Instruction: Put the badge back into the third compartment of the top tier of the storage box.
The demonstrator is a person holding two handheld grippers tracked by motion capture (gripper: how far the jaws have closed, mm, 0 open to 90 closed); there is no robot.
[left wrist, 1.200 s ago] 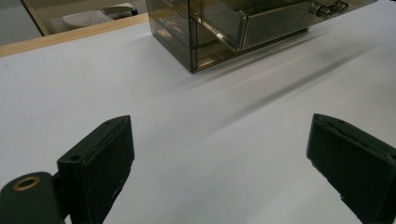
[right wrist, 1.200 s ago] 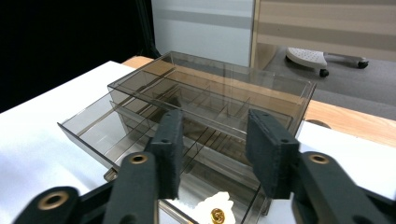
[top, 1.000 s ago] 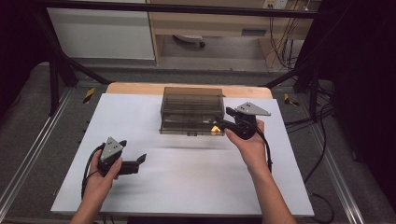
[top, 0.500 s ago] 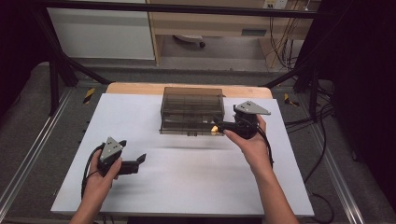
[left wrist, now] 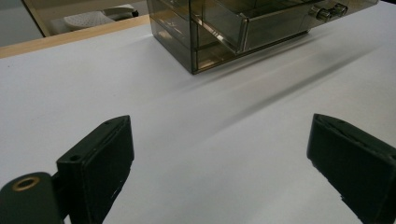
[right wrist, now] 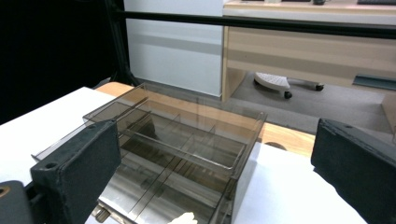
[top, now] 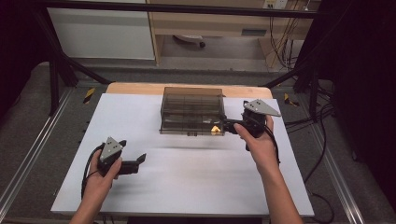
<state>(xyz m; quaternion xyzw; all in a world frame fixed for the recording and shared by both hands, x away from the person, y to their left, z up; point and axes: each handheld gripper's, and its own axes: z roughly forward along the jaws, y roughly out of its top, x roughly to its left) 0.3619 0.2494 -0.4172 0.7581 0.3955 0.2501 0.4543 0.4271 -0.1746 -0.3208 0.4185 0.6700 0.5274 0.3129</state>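
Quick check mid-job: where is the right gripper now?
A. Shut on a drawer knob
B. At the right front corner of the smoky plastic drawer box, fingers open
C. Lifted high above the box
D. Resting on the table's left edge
B: the right gripper sits at the drawer box corner, its fingers wide apart with nothing gripped between them.

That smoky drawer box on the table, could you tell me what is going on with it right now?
A person works at a white table with a gripper in each hand. The right gripper is at the right front corner of the clear smoky drawer box; its jaws have just been opening and now stand wide, nothing pressed between them. A small yellowish piece shows at that corner. The left gripper rests open on the table, apart from the box.
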